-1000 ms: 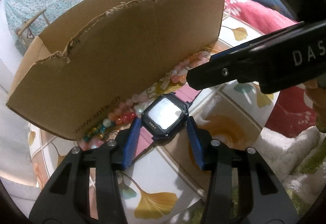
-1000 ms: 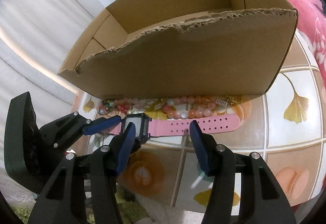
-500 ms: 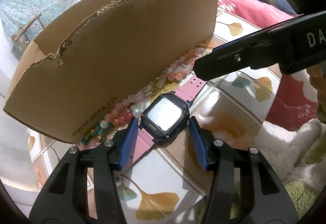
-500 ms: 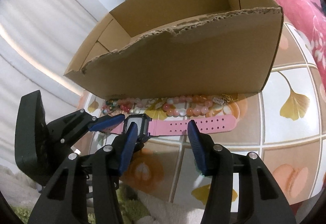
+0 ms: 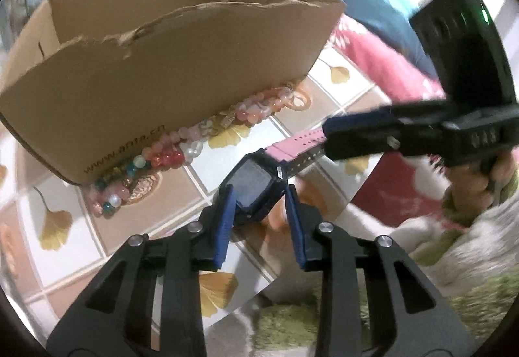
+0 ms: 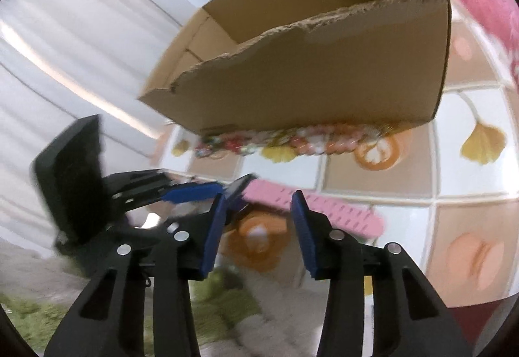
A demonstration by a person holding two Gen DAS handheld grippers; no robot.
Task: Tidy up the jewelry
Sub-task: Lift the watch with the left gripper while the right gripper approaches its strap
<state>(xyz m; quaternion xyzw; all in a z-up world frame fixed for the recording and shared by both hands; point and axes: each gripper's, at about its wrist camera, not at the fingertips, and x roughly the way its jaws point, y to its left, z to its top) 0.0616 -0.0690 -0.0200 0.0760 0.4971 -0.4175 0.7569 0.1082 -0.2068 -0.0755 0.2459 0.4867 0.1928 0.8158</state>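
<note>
Pink-strapped watch (image 5: 256, 181) lifted off the tiled tablecloth (image 5: 201, 191), case tilted, at 12 o'clock from the left gripper (image 5: 258, 194); blue pads closing and pressed against both sides of the case. Strap (image 6: 311, 207) running toward 3 o'clock, passing between the fingers of the right gripper (image 6: 259, 211); jaws closing, contact with the strap not discernible owing to blur. Cardboard box (image 5: 168, 78), top edge torn, standing on the cloth at 11 o'clock from the watch. Bead bracelets (image 5: 181, 149) lined along the foot of the box wall, touching it; well apart from the watch.
</note>
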